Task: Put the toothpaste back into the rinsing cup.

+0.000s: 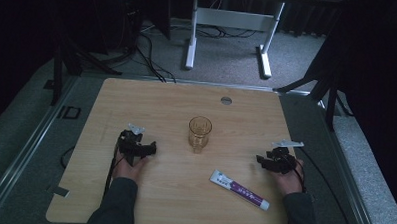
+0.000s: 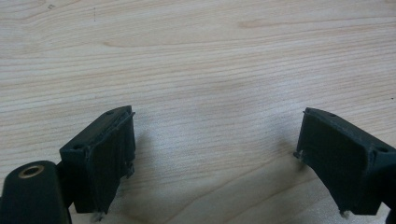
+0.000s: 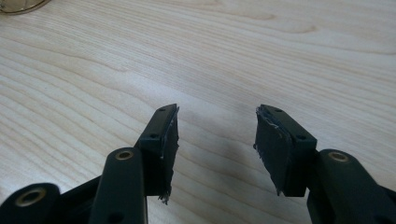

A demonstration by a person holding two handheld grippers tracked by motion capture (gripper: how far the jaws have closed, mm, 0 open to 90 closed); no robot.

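An amber glass cup [image 1: 199, 133] stands upright near the middle of the wooden table [image 1: 166, 106]; its base edge peeks in at the top left of the right gripper view [image 3: 18, 5]. A white and purple toothpaste tube [image 1: 239, 189] lies flat at the front right. My left gripper [image 1: 144, 149] rests left of the cup, open, with bare wood between its jaws [image 2: 215, 140]. My right gripper [image 1: 261, 160] sits at the right, just beyond the tube, also open with nothing between its jaws [image 3: 215, 135].
A round grommet [image 1: 226, 100] is set into the table near its far edge. Beyond the table stands a white desk frame [image 1: 229, 33] with cables on the grey floor. Dark stands flank both sides.
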